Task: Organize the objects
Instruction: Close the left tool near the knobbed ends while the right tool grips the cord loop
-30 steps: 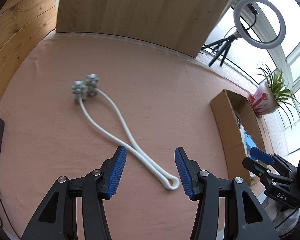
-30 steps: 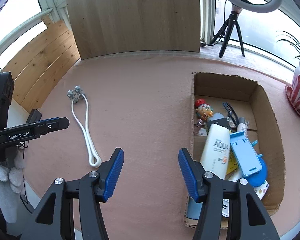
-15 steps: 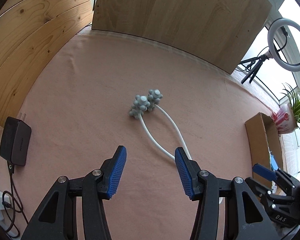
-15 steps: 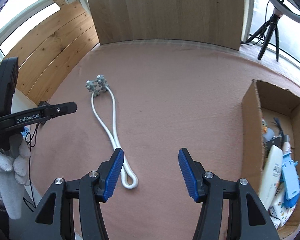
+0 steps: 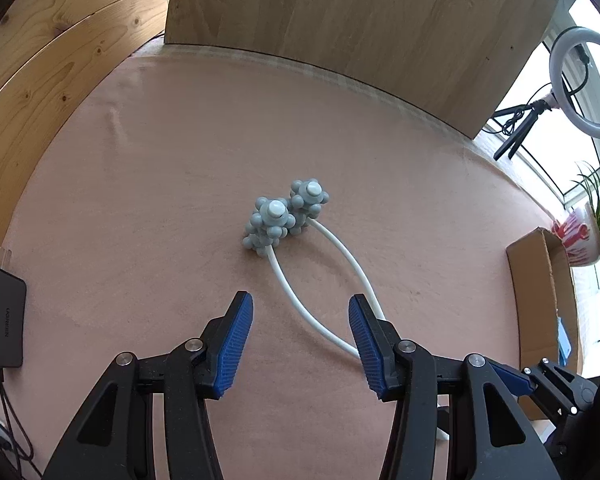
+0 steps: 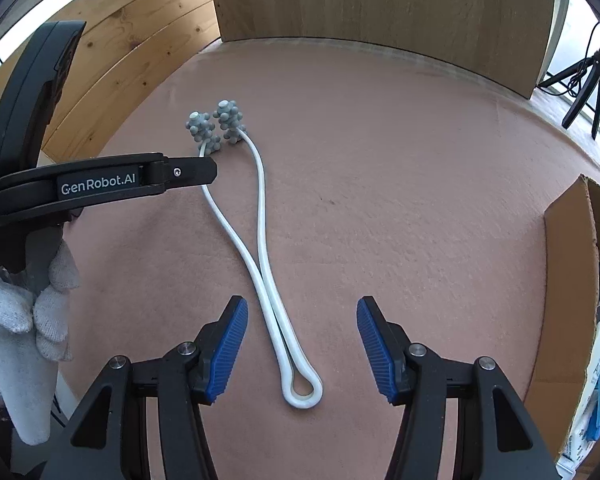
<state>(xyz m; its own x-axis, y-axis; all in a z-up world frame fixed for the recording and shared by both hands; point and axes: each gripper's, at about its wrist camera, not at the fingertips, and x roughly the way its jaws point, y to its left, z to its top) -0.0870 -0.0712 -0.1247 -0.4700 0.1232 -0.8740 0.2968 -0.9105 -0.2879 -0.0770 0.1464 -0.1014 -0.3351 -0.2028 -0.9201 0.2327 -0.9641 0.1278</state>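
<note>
Black plastic and a white knitted glove fill the far left of the right wrist view: the person's gloved left hand (image 6: 24,304) holds the left gripper (image 5: 300,340), whose blue-ribbed jaws stand wide apart with nothing between them, hovering over the pink felt-covered desk (image 5: 160,184). Just ahead of those jaws lies the one loose item, a white looped neck massager with two knobbly grey roller balls (image 5: 286,214); its two thin arms run back from the grey balls, one passing between the left jaws and the other slipping behind the right-hand pad. Further right, in the right wrist view, the closed loop end of the massager sits on the felt between the jaws of the right gripper (image 6: 302,342), which are likewise spread open and empty, and whether they are above it or at its level I cannot tell. At the right edge stands the brown cardboard box (image 6: 568,264), already holding a few things, only partly visible, well apart from the massager. The step in hand looks like the approach to pick up the massager, seemingly the last object out of the box. Next, I judge, one gripper must come down and close on a white arm or the loop, since the thin springy wire could slip or swing, then carry it right into the box.
</note>
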